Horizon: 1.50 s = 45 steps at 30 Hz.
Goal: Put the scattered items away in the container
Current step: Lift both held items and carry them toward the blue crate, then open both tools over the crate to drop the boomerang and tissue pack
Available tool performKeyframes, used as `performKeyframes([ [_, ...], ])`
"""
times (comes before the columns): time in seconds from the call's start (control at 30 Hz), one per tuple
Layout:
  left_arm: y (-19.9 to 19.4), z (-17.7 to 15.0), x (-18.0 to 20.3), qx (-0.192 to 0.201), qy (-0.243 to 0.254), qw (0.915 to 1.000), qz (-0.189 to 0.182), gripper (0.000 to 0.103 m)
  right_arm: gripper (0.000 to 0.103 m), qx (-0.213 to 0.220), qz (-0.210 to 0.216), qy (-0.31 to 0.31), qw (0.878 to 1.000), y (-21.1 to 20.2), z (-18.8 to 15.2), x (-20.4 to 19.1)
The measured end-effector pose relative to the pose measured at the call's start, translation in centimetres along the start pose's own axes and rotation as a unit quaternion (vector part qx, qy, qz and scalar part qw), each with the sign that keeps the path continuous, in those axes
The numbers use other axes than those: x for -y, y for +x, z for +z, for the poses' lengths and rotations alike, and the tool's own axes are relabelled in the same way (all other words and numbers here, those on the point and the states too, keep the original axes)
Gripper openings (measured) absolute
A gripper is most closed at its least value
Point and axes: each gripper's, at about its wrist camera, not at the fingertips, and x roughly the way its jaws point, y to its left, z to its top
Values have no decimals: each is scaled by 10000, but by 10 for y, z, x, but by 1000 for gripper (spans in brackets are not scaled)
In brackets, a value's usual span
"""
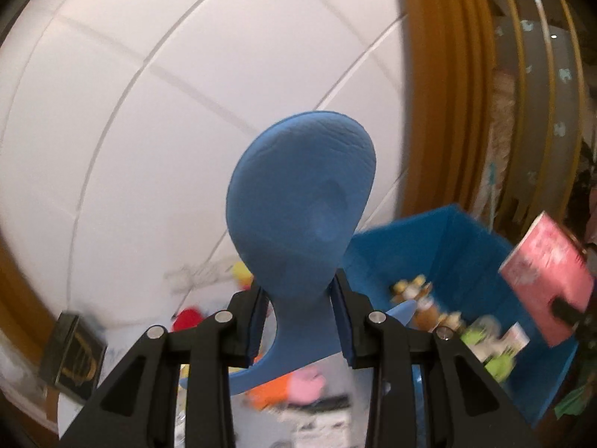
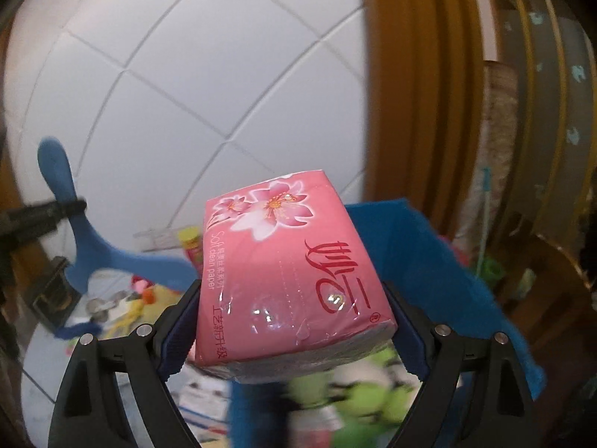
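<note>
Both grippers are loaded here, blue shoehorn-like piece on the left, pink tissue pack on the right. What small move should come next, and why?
Probably carry the right gripper a little further forward until the pink tissue pack is over the blue bin, then release. The pack is clamped and lifted, with the bin just beyond it and already holding toys. The left gripper, shut on the blue shoehorn-like piece, can follow.

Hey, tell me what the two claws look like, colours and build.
Both match. The left claw and right claw each have black plastic linkage arms with triangular cut-outs, round silver pivot pins at the joints, and dark blue pads lining the inner finger faces. No cables, markings, hands or sleeves show.
</note>
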Motion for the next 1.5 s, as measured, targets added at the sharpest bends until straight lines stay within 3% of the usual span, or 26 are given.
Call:
performKeyframes([
  [0.23, 20, 52, 133, 84, 183, 9988, -452, 32, 90, -70, -370, -138, 9992, 1, 31, 102],
  [0.4, 41, 47, 208, -149, 330, 9965, -750, 32, 90, -248, -516, -182, 9982, 13, 26, 157],
  [0.53, 57, 33, 244, -409, 495, 9949, -781, 32, 90, -368, -538, -135, 9978, 21, 19, 185],
  [0.77, 63, 18, 263, -575, 548, 9946, -671, 35, 91, -359, -410, -168, 9984, 24, 13, 201],
  [0.8, 62, 14, 262, -585, 551, 9947, -646, 48, 92, -351, -361, -173, 9986, 24, 13, 201],
  [0.83, 62, 11, 262, -595, 554, 9948, -620, 72, 93, -343, -313, -178, 9988, 25, 13, 202],
  [0.9, 57, 5, 265, -458, 585, 9959, -507, 90, 96, -298, -306, -180, 9989, 23, 12, 201],
  [1.1, 57, -7, 264, -585, 559, 9957, -449, 91, 102, -168, -306, -178, 9992, 13, 11, 197],
  [1.5, 33, -33, 245, -719, 492, 9945, -573, 91, 102, -163, -521, -385, 9978, -12, -3, 177],
])
